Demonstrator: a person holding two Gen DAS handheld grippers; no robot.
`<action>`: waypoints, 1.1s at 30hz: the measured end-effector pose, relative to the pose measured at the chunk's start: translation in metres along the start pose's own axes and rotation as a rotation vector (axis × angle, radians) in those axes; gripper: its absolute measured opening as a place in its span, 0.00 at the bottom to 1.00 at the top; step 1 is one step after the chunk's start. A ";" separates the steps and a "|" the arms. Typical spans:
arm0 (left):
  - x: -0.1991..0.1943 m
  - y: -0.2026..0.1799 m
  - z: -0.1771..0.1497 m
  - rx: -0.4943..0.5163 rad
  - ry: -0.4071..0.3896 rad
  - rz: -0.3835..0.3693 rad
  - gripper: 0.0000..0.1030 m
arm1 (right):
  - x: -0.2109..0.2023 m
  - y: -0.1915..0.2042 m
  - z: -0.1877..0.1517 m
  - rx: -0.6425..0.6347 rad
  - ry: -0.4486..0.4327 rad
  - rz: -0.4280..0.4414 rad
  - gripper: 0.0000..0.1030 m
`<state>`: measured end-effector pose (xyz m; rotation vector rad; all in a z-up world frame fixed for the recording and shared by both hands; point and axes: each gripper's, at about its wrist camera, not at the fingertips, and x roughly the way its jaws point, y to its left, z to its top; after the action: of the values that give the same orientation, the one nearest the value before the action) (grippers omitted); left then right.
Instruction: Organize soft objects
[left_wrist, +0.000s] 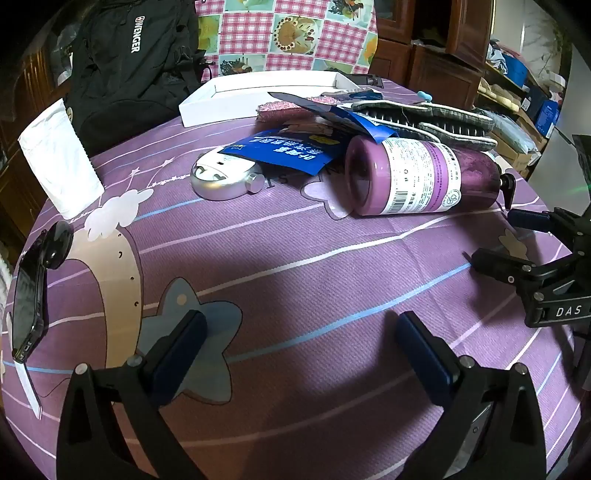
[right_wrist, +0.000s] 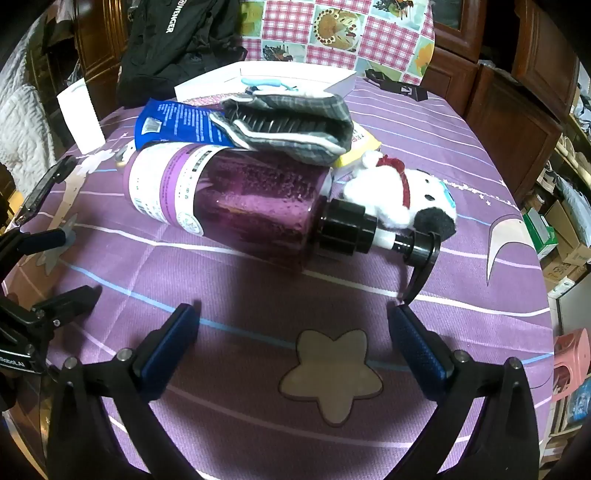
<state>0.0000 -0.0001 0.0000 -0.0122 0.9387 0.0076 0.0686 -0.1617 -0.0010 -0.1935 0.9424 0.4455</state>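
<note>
Here plush toy (right_wrist: 399, 199) beyond wide-open right gripper (right_wrist: 291, 332), touching pump bottle (right_wrist: 236, 199).

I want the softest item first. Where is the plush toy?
Right wrist view only, right of centre: the plush toy lies on the tablecloth against the purple bottle's pump, beside the grey glove.

- Left wrist view looks steeply down over the near table (left_wrist: 295, 266), bottle (left_wrist: 424, 177) upper right of frame
- Right wrist view does likewise from the right, bottle (right_wrist: 236, 199) closer, mid-frame
- Both share the bottle, the mitt (left_wrist: 424, 118) and the white box (left_wrist: 258, 96)
</note>
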 end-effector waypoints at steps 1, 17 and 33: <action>0.000 0.000 0.000 -0.001 0.000 -0.001 1.00 | 0.000 0.000 0.000 -0.002 -0.002 -0.002 1.00; 0.000 0.000 0.000 -0.007 0.000 0.002 1.00 | 0.001 0.002 -0.001 -0.007 -0.002 -0.004 1.00; -0.028 -0.010 0.017 -0.020 -0.210 0.063 0.93 | -0.046 -0.004 -0.002 0.067 -0.286 -0.049 0.97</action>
<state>-0.0026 -0.0102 0.0334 0.0003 0.7292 0.0753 0.0458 -0.1793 0.0353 -0.0892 0.6695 0.3839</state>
